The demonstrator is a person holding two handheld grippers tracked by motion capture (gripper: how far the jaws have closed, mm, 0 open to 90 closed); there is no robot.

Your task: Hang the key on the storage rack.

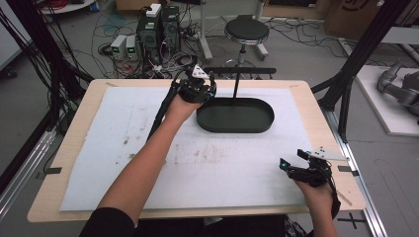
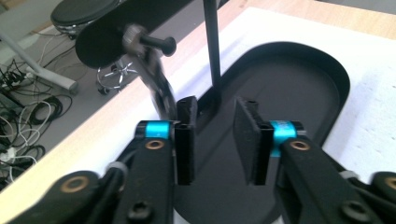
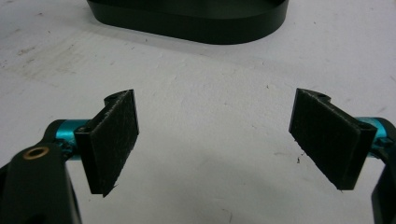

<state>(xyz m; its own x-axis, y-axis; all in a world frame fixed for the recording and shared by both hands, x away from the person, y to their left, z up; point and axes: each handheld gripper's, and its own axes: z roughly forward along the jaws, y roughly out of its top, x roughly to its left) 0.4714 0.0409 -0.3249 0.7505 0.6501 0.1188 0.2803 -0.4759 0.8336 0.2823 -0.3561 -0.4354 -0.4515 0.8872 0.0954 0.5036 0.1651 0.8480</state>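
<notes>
A light wooden table (image 1: 79, 126) carries a white foam mat (image 1: 123, 148) that covers most of its top. The mat bears faint brown stains near its middle. Black tape marks sit at the table's left and right edges.

Beyond the far edge, a round black stool (image 1: 246, 30) on a chrome base stands on the grey floor (image 1: 29, 98). To its left, dark computer towers (image 1: 159, 27) and two small pale boxes (image 1: 124, 47) sit among tangled cables. Black metal frame posts (image 1: 363, 47) rise at both sides. At far right, a grey robot arm (image 1: 398, 84) lies on a white board. Cardboard boxes (image 1: 346, 15) stand at the back.
</notes>
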